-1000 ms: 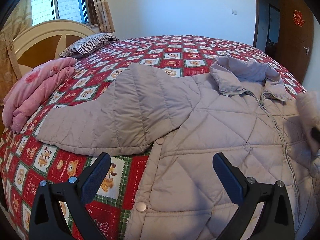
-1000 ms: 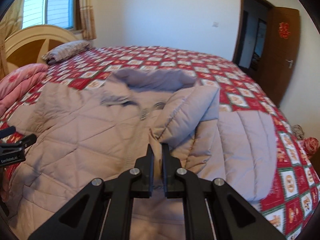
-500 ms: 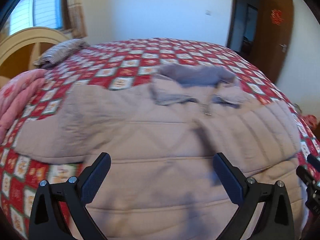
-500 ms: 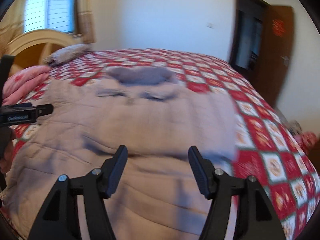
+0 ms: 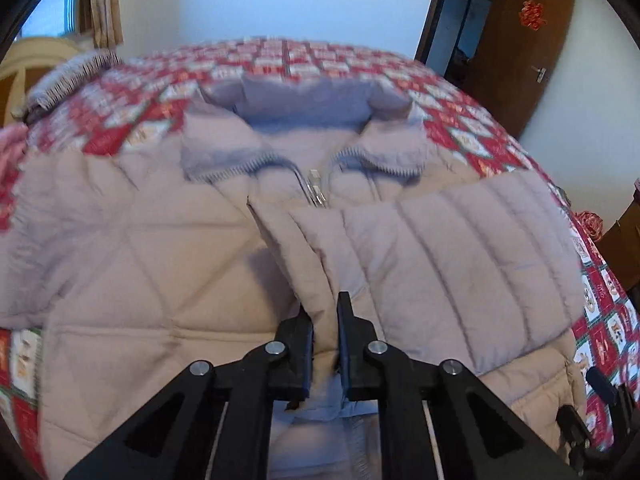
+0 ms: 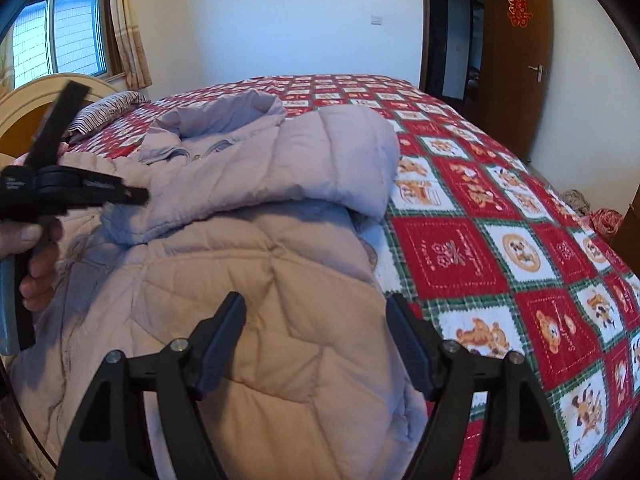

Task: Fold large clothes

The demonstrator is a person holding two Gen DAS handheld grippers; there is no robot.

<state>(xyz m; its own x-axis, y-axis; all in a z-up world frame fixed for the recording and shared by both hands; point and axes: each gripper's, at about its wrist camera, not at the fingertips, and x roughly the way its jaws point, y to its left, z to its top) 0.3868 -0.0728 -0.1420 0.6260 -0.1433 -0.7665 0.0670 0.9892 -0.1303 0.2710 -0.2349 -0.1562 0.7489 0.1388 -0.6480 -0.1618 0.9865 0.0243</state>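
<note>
Quilted jacket (image 5: 160,264) lies front-up on the bed (image 6: 500,240), collar away from both tongs; left tongs (image 5: 325,320) pinch the folded-over sleeve (image 5: 460,256); right tongs (image 6: 316,344), opening and empty, hover nearer the hem.

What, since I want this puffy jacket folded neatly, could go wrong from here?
1. The left gripper's jaws are closing on only a thin ridge of the folded sleeve; the puffy fabric may slip out.
2. The right gripper's jaws are opening and hold nothing, so pulling the sleeve could drag the jacket askew.
</note>
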